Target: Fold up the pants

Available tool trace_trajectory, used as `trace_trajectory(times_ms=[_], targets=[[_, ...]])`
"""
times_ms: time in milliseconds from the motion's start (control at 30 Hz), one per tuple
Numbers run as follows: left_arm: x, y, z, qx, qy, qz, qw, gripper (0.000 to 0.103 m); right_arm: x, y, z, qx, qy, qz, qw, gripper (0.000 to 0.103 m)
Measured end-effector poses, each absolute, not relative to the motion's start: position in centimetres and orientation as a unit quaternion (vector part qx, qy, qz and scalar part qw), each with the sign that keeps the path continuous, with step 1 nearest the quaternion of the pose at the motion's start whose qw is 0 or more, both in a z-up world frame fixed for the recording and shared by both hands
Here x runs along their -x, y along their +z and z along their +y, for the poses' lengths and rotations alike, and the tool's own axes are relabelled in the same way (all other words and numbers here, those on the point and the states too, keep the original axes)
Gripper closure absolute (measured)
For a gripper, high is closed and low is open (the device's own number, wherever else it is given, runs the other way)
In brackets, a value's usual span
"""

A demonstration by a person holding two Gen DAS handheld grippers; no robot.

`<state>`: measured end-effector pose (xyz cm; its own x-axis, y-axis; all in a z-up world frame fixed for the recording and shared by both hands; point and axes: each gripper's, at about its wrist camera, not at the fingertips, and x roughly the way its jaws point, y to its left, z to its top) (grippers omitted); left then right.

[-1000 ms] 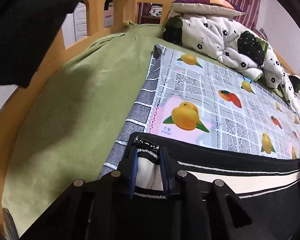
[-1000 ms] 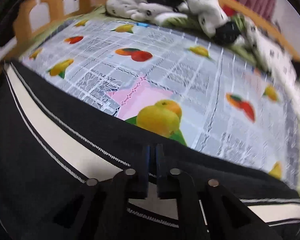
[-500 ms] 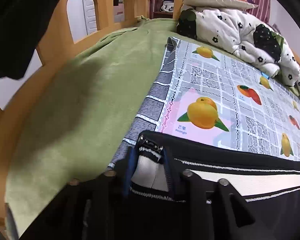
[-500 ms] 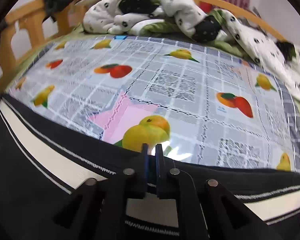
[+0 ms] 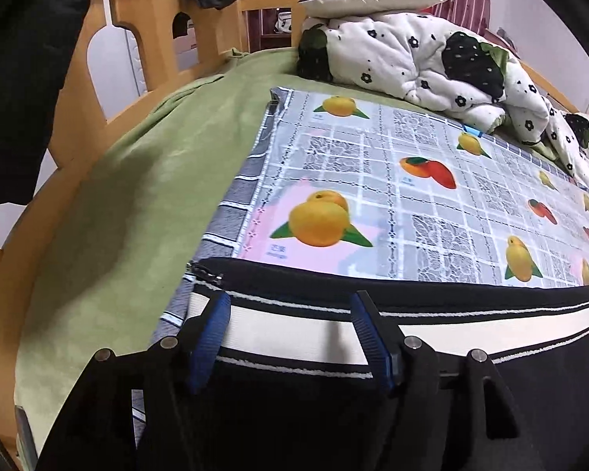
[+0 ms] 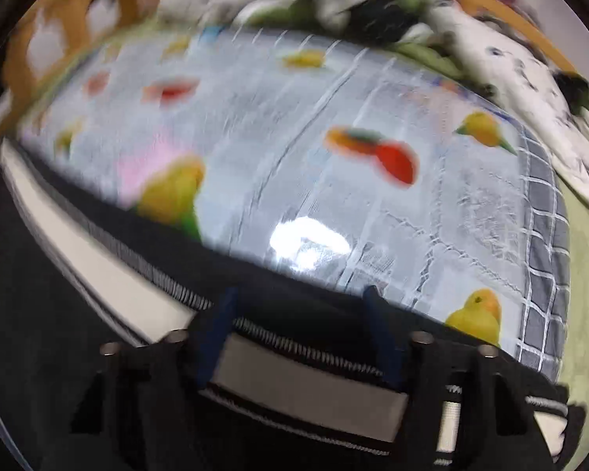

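blurred: right wrist view, quilt (image 6: 373, 4) smeared | cut off: pants (image 5: 491, 412) at bottom edge

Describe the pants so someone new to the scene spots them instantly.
Start at the wooden-railed bed with its green sheet. On it lies a glossy fruit-print mat; along the mat's near edge lie the pants, the only black fabric there, marked by a wide white stripe.

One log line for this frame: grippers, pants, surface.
left gripper: open, just opening, over white stripe | right gripper: open, just opening | pants: released, flat | fruit-print mat: under pants
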<state>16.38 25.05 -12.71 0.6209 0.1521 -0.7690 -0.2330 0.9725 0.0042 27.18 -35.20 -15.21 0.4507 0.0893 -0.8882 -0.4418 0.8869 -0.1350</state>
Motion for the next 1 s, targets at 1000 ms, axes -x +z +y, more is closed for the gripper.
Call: trace_trajectory(times_ms=[1000], targets=[[-12.8,-10.5,19.6,0.101,0.045,0.445,0.889,0.039,-21.5,-8.7,-38.9,0.031,-0.058,0.417,0.906,0.074]])
